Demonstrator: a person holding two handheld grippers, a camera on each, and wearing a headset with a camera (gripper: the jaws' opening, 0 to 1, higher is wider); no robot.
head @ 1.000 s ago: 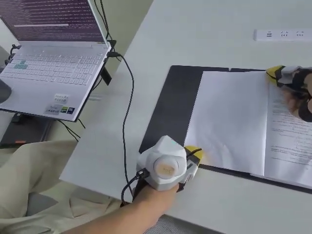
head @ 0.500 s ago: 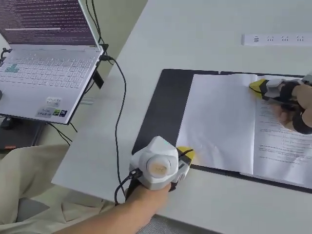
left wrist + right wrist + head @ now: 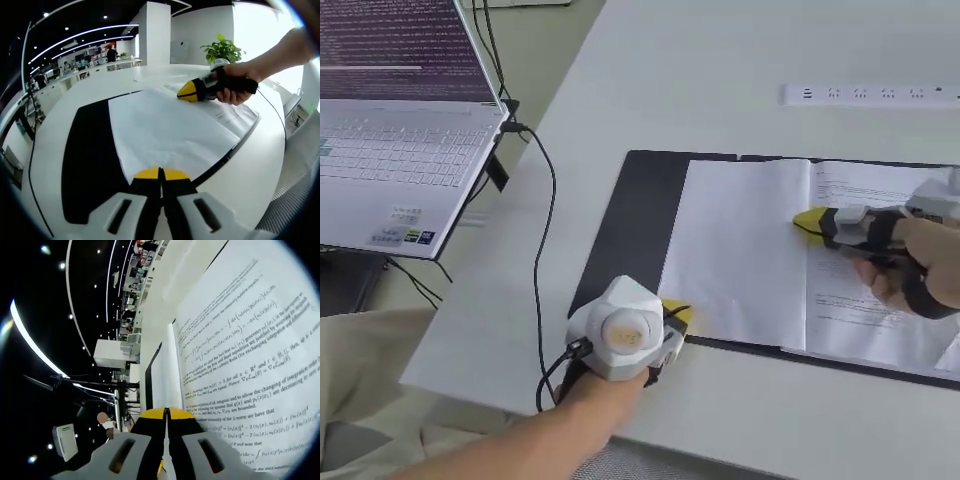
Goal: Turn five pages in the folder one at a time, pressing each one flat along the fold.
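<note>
A black folder (image 3: 638, 225) lies open on the white table. Its left leaf is a blank white page (image 3: 740, 245); its right leaf is a printed page (image 3: 880, 300). My left gripper (image 3: 672, 314) is shut, its yellow tips resting on the near left corner of the blank page (image 3: 165, 130); the left gripper view has the tips (image 3: 160, 174) at that page's edge. My right gripper (image 3: 807, 220) is shut too and lies with its yellow tips on the fold between the two leaves, about a third of the way down. In the right gripper view its tips (image 3: 166, 413) rest on the printed page (image 3: 240, 365).
An open laptop (image 3: 390, 150) stands on the left, with a black cable (image 3: 542, 260) trailing across the table beside the folder. A white power strip (image 3: 870, 95) lies beyond the folder. The table's near edge runs just below the left gripper.
The right gripper has slid along the fold from the folder's far end toward me. The left gripper has stayed on the page corner. The camera has shifted.
</note>
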